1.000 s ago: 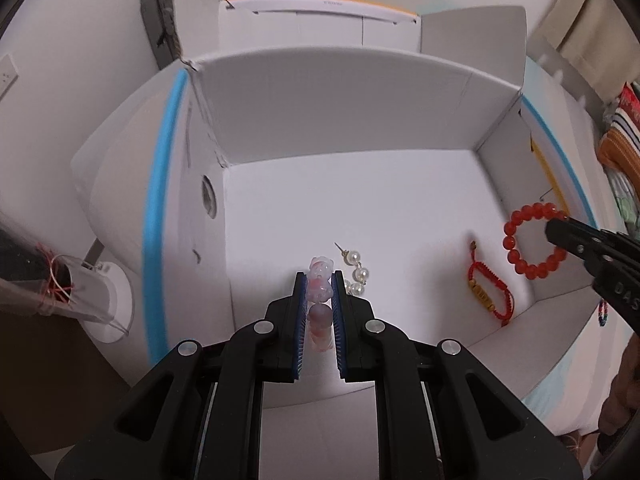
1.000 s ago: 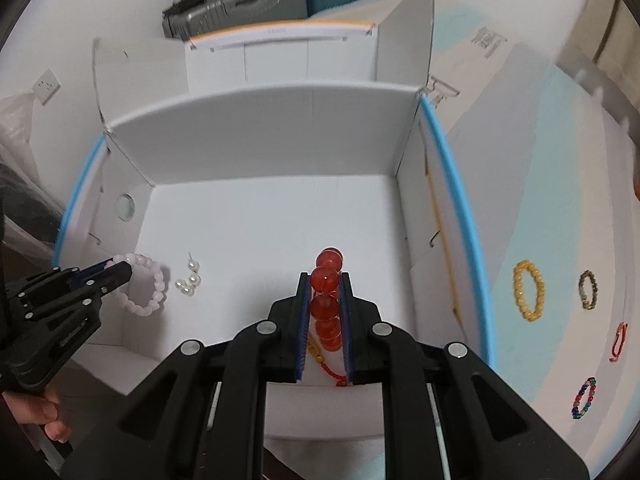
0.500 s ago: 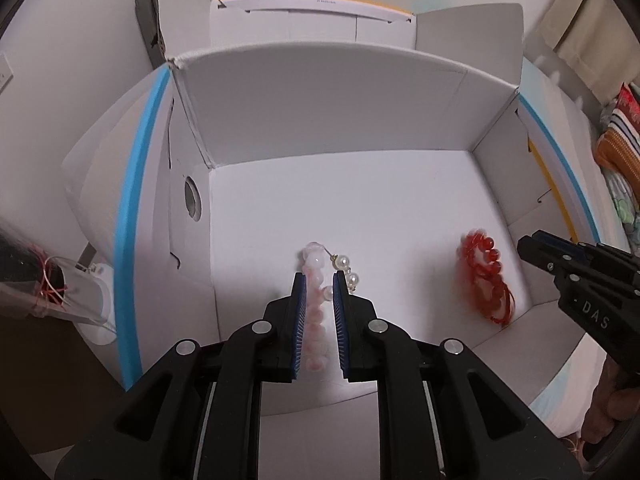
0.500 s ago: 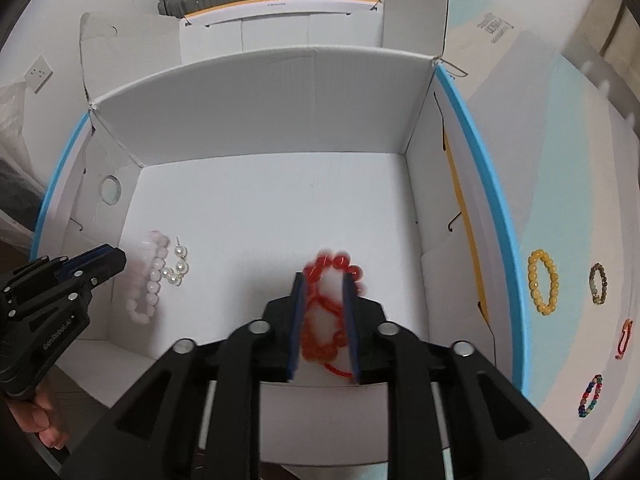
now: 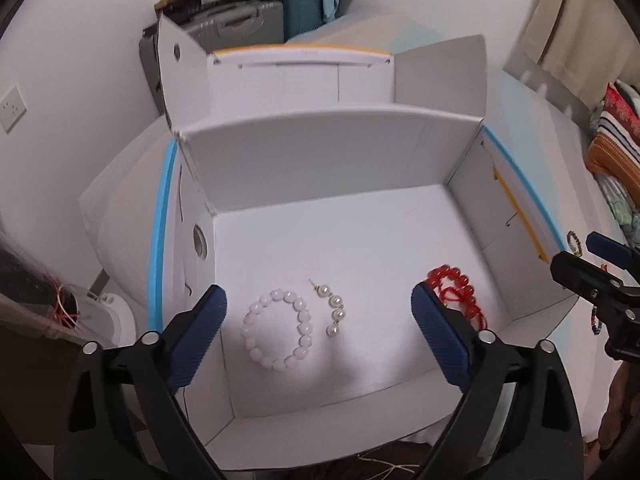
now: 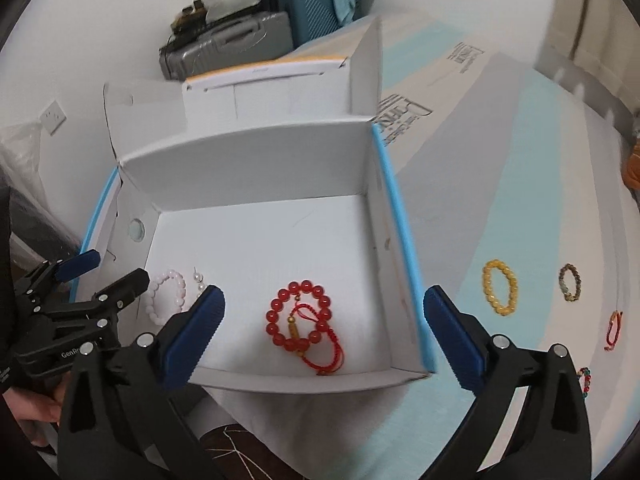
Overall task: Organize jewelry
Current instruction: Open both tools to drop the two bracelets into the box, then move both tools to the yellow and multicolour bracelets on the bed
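The left claw (image 6: 100, 276) body bears white lettering "GenRo…" (the rest is hidden).

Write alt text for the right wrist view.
The open right claw hovers over a white box holding a red bead bracelet and a pink bracelet. The open left claw enters from the left; a yellow bracelet lies outside the box.

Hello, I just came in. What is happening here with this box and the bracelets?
A person holding two grippers is sorting jewelry into a white cardboard box. Both the left gripper and the right gripper are open and hold nothing. In the box lie a pink bead bracelet, a pearl earring, a red bead bracelet and a red cord bracelet. A yellow bead bracelet and other small bracelets lie outside on the striped cover.
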Demonstrator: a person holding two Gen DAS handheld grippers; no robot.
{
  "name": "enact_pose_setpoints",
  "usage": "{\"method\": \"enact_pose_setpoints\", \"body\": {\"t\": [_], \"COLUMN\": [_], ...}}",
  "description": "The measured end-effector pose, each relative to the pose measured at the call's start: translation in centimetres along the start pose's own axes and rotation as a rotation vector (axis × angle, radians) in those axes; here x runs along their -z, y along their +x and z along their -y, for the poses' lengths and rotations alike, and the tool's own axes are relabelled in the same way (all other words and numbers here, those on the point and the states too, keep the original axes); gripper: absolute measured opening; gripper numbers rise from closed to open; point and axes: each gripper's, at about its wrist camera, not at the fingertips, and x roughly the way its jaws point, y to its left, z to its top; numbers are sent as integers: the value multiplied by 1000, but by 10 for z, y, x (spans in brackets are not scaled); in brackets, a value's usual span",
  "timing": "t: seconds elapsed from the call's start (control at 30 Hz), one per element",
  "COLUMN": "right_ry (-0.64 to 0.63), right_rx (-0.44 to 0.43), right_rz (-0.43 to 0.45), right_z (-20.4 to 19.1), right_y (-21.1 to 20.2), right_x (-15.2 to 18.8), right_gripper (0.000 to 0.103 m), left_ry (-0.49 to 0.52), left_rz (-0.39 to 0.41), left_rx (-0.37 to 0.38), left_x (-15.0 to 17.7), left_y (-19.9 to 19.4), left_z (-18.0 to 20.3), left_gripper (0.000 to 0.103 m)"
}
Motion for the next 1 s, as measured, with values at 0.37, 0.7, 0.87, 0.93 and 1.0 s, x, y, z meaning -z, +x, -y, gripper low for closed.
{"method": "enact_pose_setpoints", "body": {"t": [0.37,0.7,0.87,0.93,1.0], "right_ry": [60,167,238,257,288], "right_rx": [73,148,185,203,217], "right_rz": [88,95,105,103,98], "right_z": [55,131,173,188,207], "right_y": [-38,-64,-79,-82,-85], "right_x": [27,62,86,94,106], "right_gripper": [96,96,96,96,96], "left_ry": [67,158,179,191,222], "left_rz": [33,77,87,84,85], "left_rx": [38,117,168,189,198], "left_x": [-2,-2,0,2,5], "left_y": [-16,-25,-23,-21,-20], "left_z": [44,125,171,189,209], "left_gripper": [97,97,97,97,97]}}
